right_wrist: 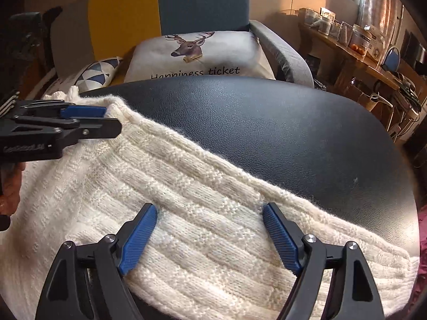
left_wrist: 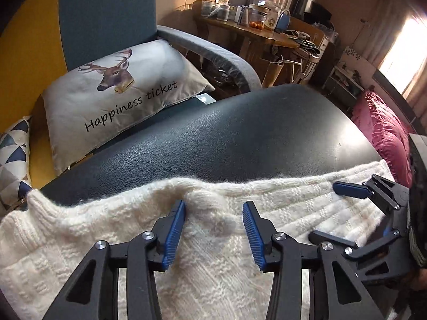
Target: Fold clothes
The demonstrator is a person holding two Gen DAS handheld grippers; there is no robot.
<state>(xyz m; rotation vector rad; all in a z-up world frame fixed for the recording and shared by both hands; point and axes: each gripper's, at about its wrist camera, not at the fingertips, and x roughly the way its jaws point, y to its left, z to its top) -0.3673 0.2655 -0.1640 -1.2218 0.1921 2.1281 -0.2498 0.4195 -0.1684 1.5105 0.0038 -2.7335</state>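
**Operator:** Where do the garment and tools stand?

**Manual:** The cream knit sweater (right_wrist: 186, 213) lies on the near part of the black leatherette table (right_wrist: 267, 133), its far edge running across the surface and one end hanging past the table edge on your left. Your left gripper (left_wrist: 213, 229) is spread wide, nothing between its pads, over a raised bump of knit by the far edge. Your right gripper (right_wrist: 209, 236) is likewise released, jaws apart over a ribbed band. Neither tool holds cloth.

**Operator:** What could go wrong from here?

**Manual:** Three likely faults, judged from this layout:
1. Partial grasp. The knit is thick and fuzzy; if you close on the surface only, you will probably pinch one layer and the lower layer will lag, skewing any fold.
2. Slippage. The table looks smooth; dragging the sweater may slide the whole garment, and the overhanging end could pull it off the edge.
3. Collision. The grippers sit near each other; converging moves risk contact.

**Operator:** Is the fold complete?

**Manual:** You cannot tell. The flat layout fits both a spread and a partly folded garment.
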